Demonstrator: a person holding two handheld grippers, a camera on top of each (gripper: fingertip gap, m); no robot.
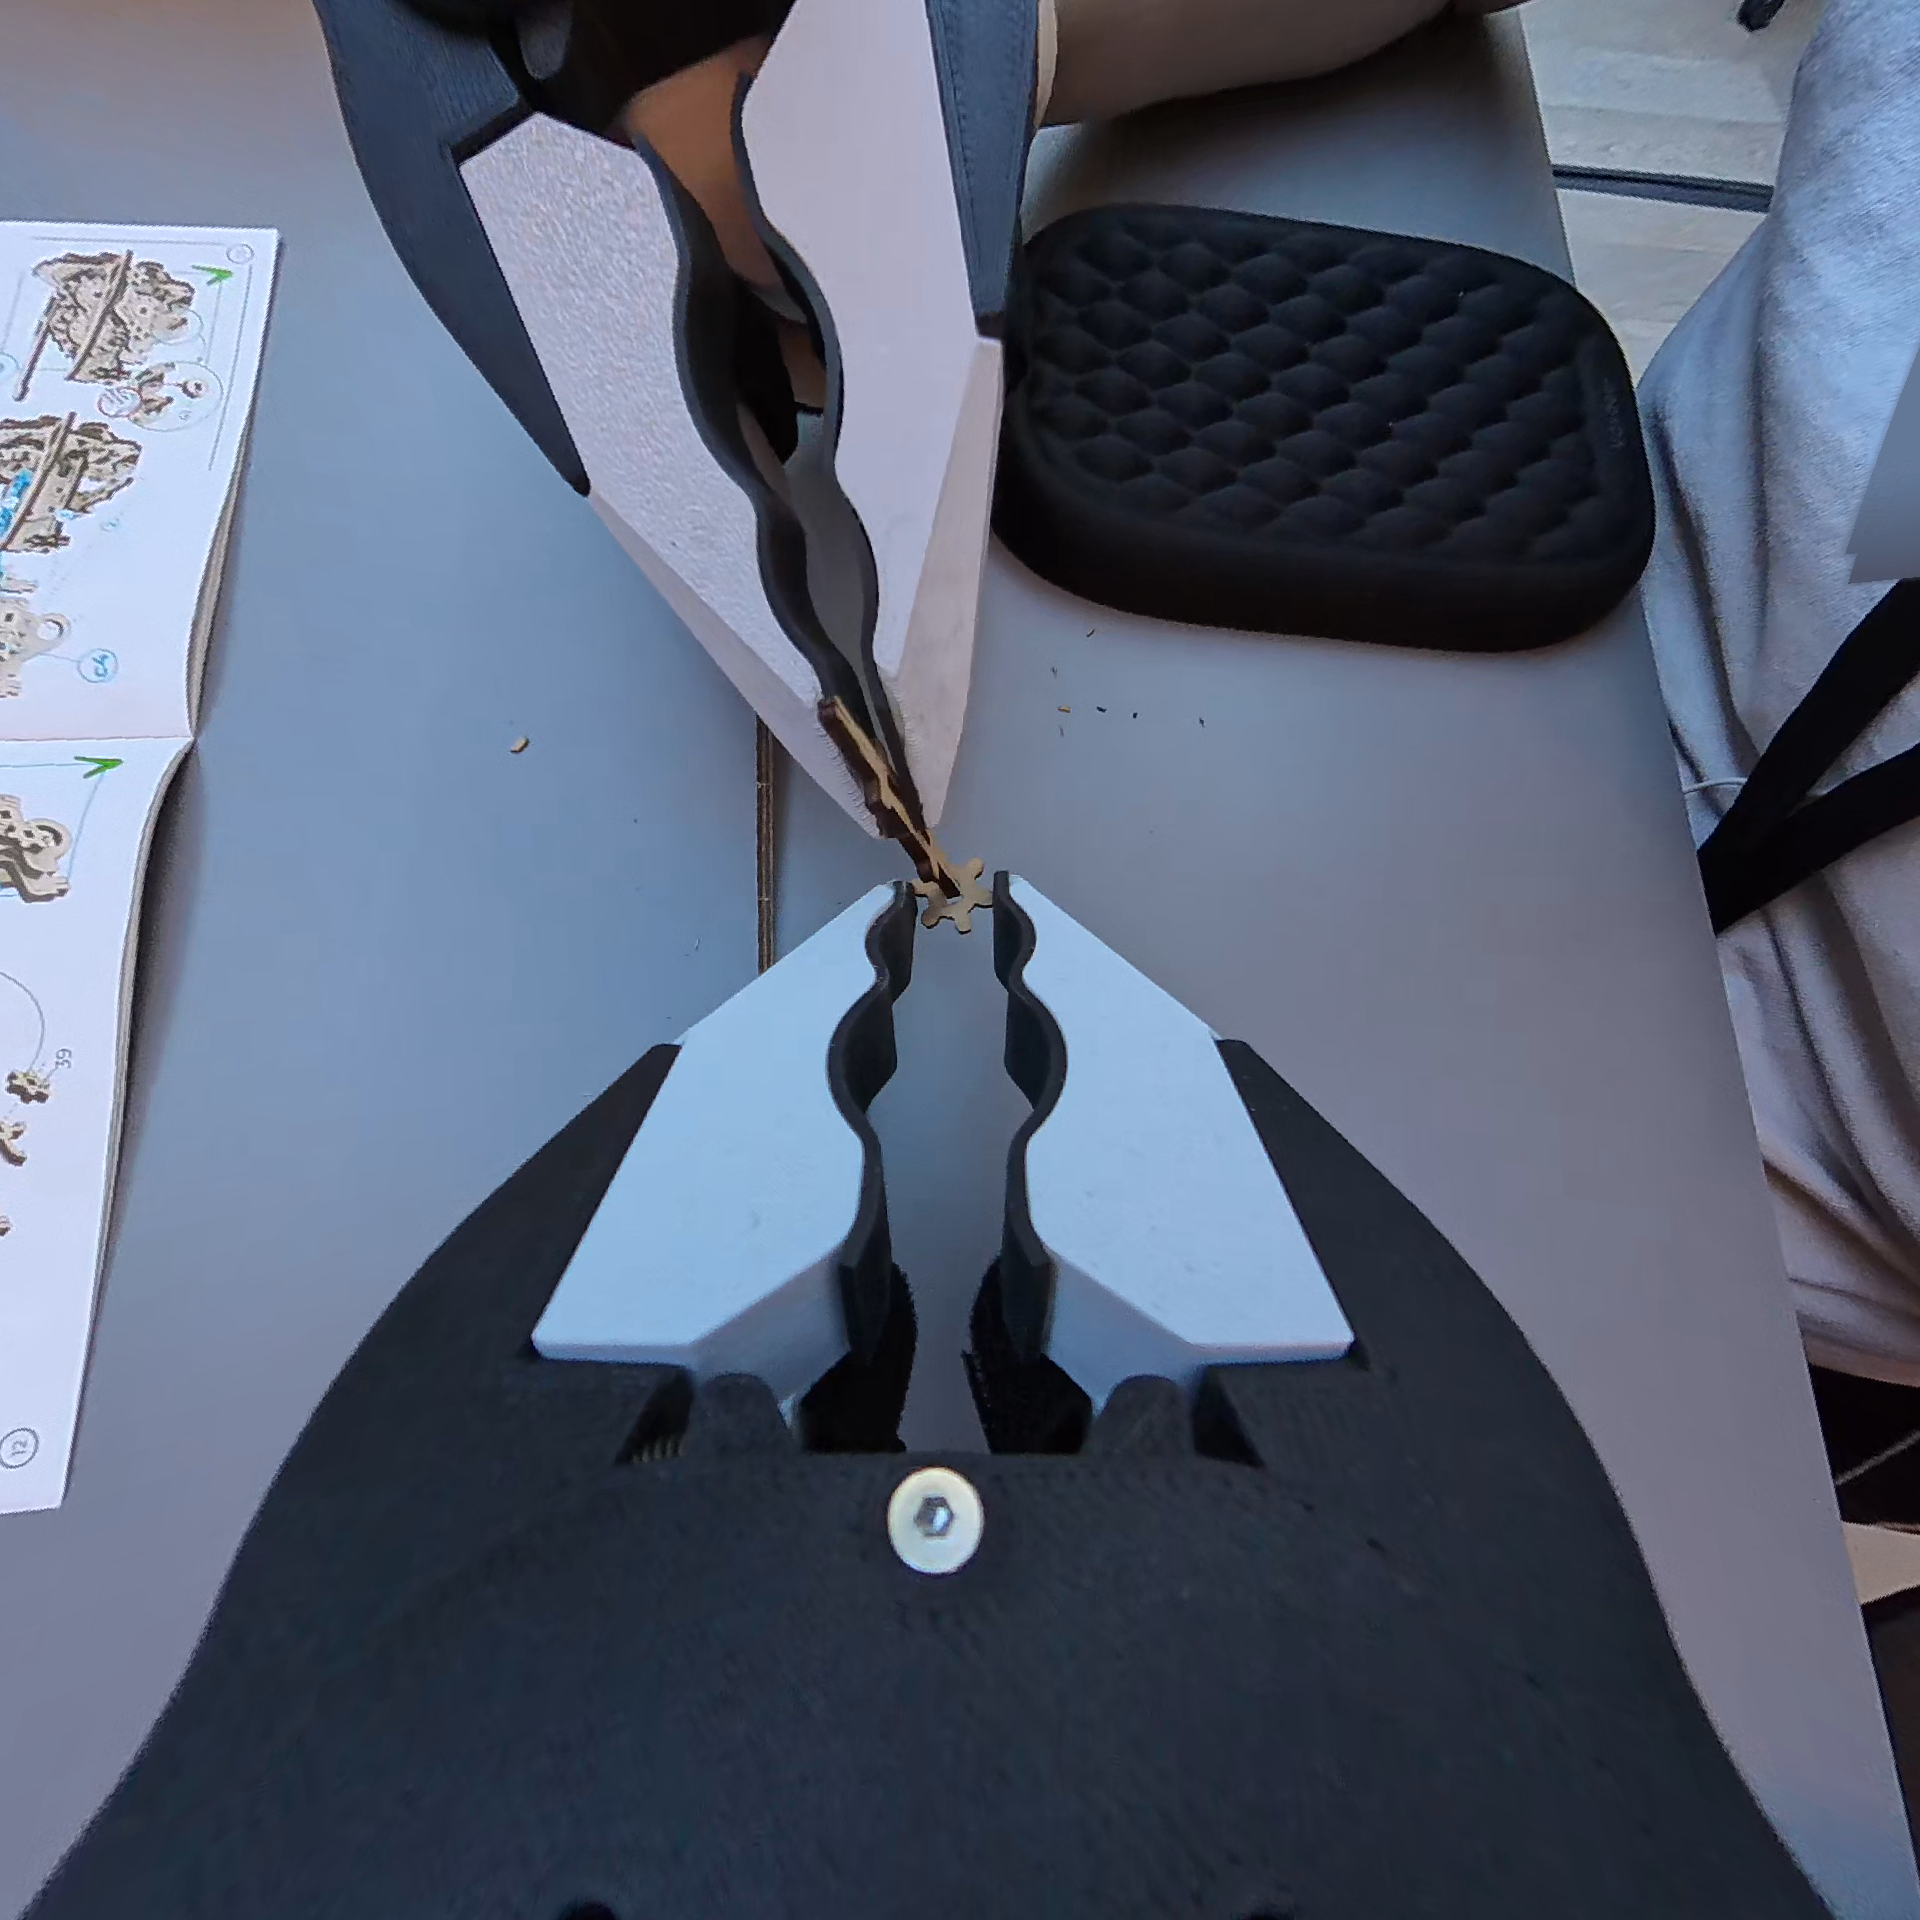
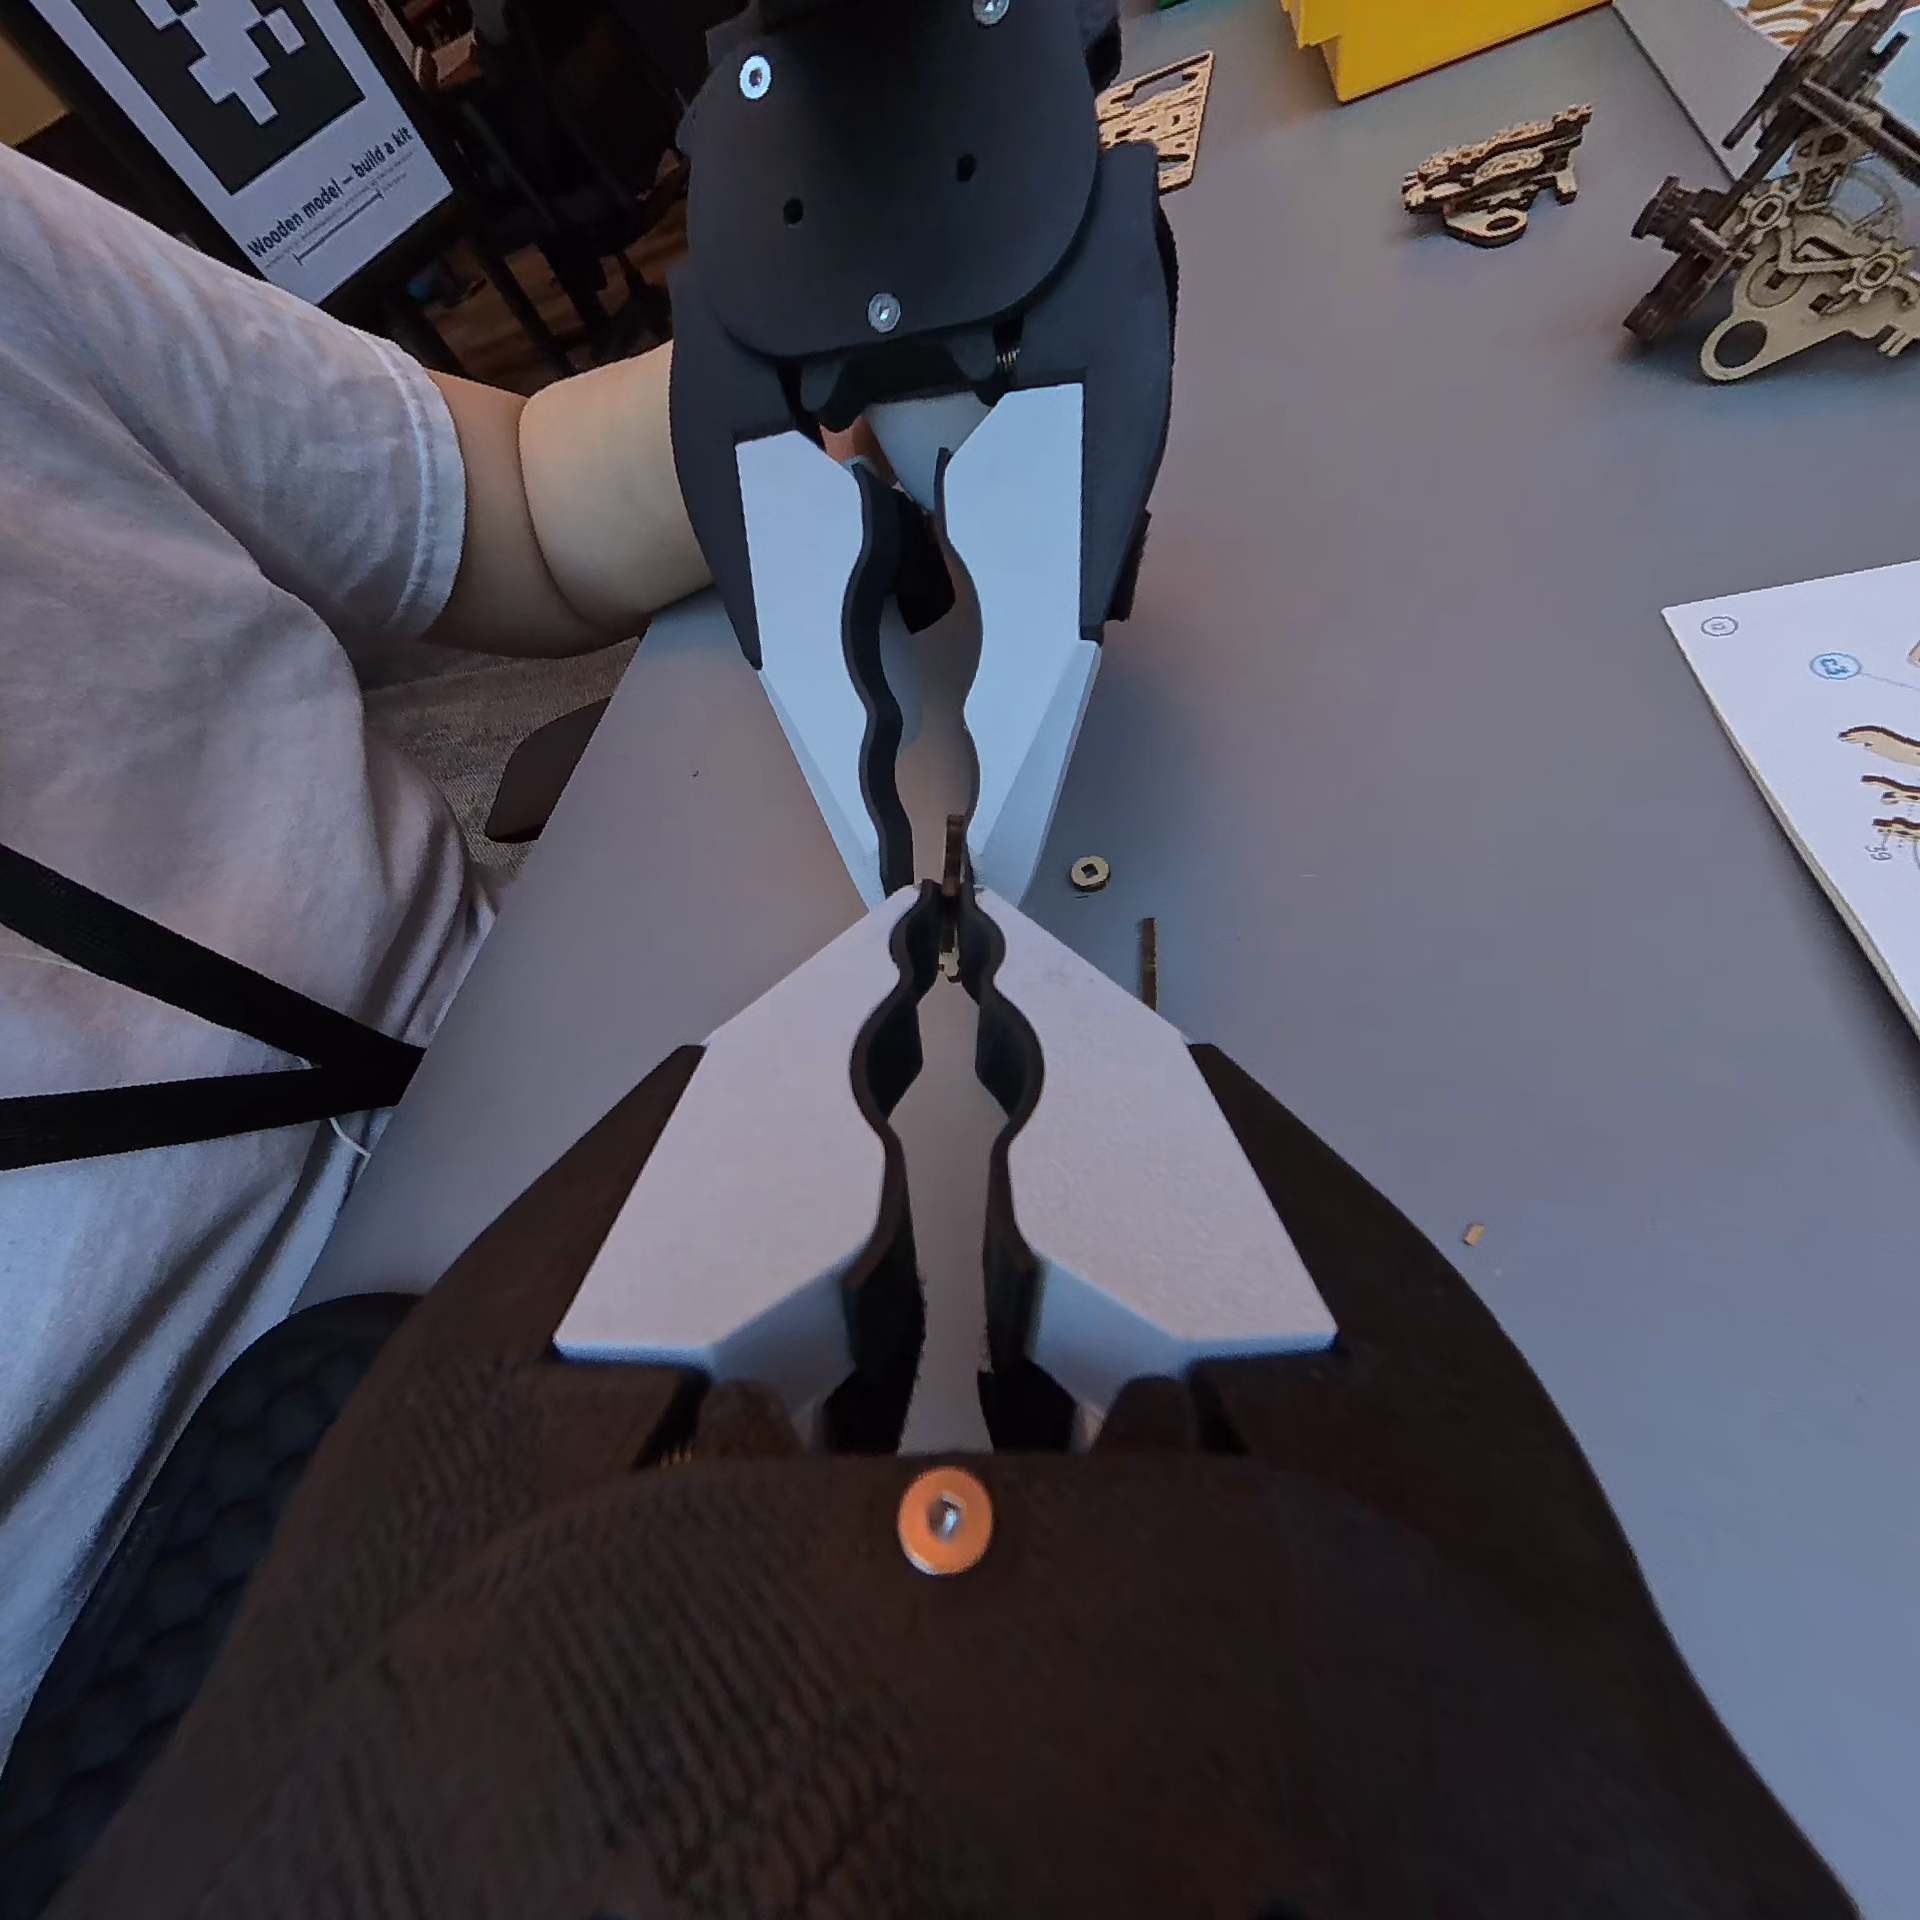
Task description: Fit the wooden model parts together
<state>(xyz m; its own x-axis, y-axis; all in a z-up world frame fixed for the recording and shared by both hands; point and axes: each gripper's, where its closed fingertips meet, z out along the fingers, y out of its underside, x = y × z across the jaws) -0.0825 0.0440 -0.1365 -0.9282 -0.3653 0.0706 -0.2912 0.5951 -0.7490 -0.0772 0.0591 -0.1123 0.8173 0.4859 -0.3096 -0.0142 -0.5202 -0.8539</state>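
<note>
In the left wrist view my left gripper (image 1: 951, 891) has its jaws nearly closed on a small pale wooden gear (image 1: 954, 902), which sits between the fingertips above the grey table (image 1: 1299, 935). My right gripper (image 1: 906, 823) comes down from the top and is shut on a thin dark-edged wooden strip (image 1: 868, 764). The strip's lower end meets the gear's centre. In the right wrist view my right gripper (image 2: 943, 916) pinches the strip (image 2: 950, 935) edge-on. The left gripper (image 2: 940, 868) points straight at it, tip to tip. The gear is mostly hidden there.
An open instruction booklet (image 1: 104, 520) lies to the left, and also shows in the right wrist view (image 2: 1829, 769). A black quilted pad (image 1: 1320, 426) lies beyond the grippers. A partly built wooden model (image 2: 1808, 239), a smaller sub-assembly (image 2: 1496, 177), a washer (image 2: 1089, 873) and a short stick (image 2: 1148, 961) lie on the table. A person's torso (image 2: 156, 623) borders it. The tips of both grippers are at nearly the same place. The short stick (image 2: 1148, 961) is about 4 centimeters from my left fingertips.
</note>
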